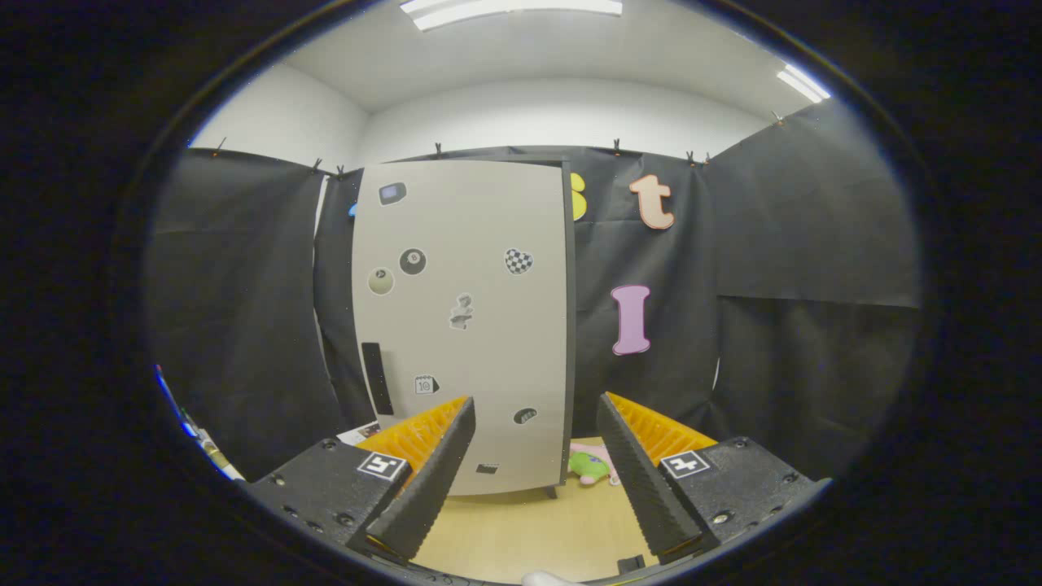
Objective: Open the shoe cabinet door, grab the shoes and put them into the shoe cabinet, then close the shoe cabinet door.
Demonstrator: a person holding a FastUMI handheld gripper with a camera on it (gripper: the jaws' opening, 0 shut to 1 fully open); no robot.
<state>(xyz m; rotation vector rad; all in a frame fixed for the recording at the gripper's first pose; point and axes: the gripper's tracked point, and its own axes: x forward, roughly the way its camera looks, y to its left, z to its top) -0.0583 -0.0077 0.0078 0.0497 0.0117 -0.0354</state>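
Gripper view: cabinet door (pixel 464 325) shut at centre, shoes (pixel 593 465) lower right beside it, gripper (pixel 537 427) wide open, empty; fits start or re-closed

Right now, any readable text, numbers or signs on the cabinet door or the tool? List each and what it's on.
No text reads clearly.
Black ball sticker on the shoe cabinet door: numeral too small to read.
Calendar-like sticker on that door: digits blurred.
Square markers on the tool: coded patterns, no words.
Tool is open, door just beyond its fingers.
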